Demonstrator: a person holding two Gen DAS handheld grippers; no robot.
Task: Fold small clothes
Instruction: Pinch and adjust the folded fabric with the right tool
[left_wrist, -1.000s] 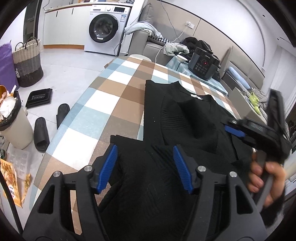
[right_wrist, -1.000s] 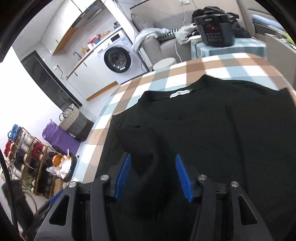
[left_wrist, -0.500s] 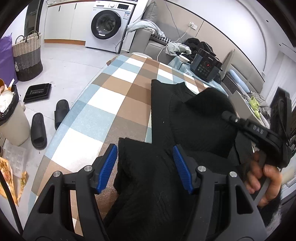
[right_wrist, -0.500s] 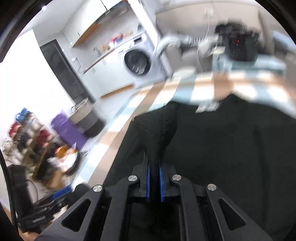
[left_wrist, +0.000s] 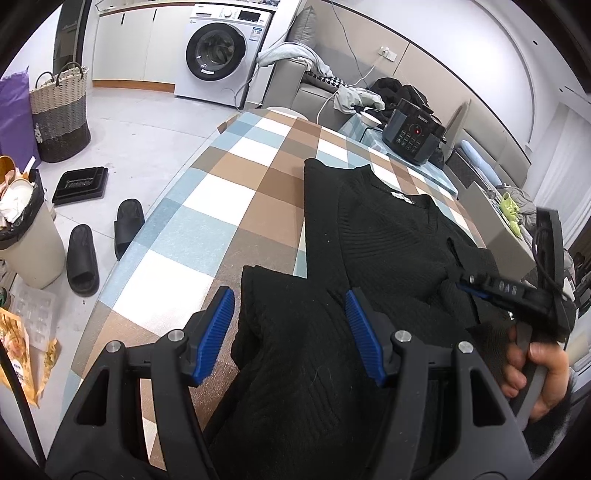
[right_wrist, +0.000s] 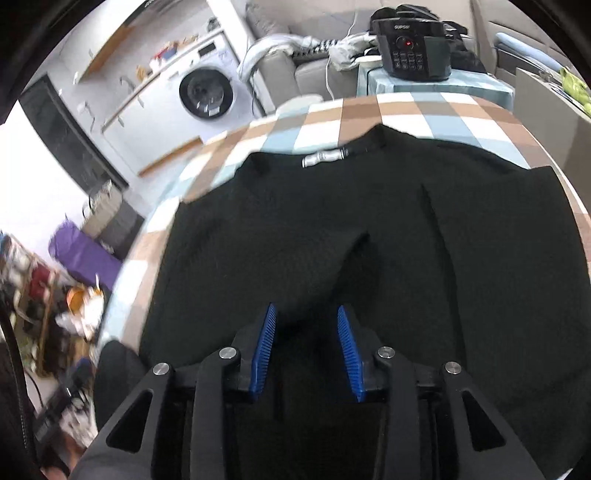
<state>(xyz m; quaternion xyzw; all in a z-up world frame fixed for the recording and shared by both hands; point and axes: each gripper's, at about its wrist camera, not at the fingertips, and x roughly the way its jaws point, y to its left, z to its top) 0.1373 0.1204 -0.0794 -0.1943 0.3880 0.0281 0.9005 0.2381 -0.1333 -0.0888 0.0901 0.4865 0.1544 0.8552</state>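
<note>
On checked table (left_wrist: 229, 192): black sweater (right_wrist: 369, 236) flat, collar away; left gripper (left_wrist: 288, 332), right gripper (right_wrist: 306, 347) fingers apart, empty.

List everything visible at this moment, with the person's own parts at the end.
sweater: 1, black, flat on table
table: 1, checked brown, blue, white
pressure cooker: 1, black, beyond table
washing machine: 1, white, back wall
basket: 1, woven, floor
slippers: 2, black, floor
bin: 1, beige, floor
left hand-held gripper: blue pads, open over sweater
right hand-held gripper: blue pads, just opened, nothing pinched
hand: 1, holding right gripper
</note>
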